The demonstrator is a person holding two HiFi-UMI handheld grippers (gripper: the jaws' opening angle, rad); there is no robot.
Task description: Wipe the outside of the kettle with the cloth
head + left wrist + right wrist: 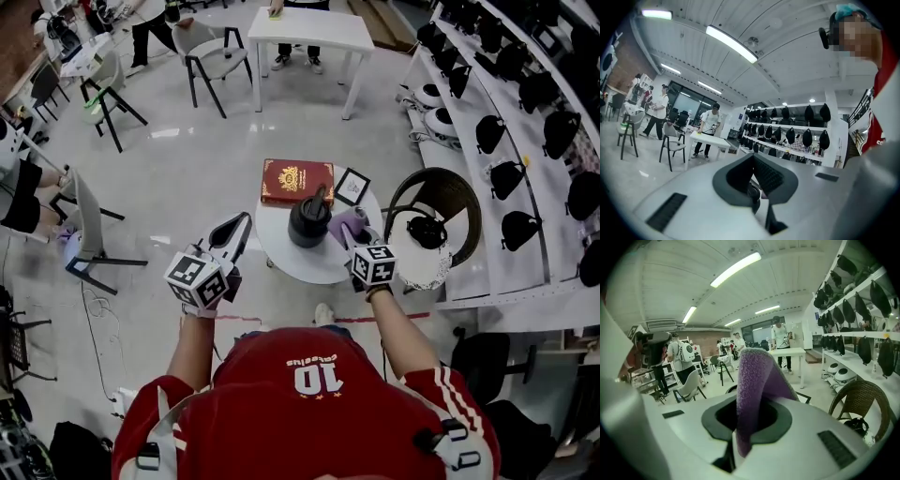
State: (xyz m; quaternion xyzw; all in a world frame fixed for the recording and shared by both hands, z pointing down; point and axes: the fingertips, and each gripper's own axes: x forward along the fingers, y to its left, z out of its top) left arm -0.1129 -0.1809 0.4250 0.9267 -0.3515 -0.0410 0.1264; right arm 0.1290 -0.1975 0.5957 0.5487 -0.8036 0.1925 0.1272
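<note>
A black kettle (309, 221) stands upright on a small round white table (291, 262), just in front of me. My right gripper (349, 234) hovers at the kettle's right side, shut on a purple cloth (345, 223). In the right gripper view the purple cloth (752, 385) rises out of the shut jaws and folds over. My left gripper (244, 221) is held left of the kettle, a little apart from it, with its jaws together on nothing. In the left gripper view the left gripper (753, 159) points out into the room.
A red book (297, 181) and a small framed picture (352, 186) lie behind the kettle. A wicker chair (448, 192) stands right of the table, beside shelves of black helmets (525, 84). A grey chair (89, 225) stands left; a white table (298, 28) and people are farther back.
</note>
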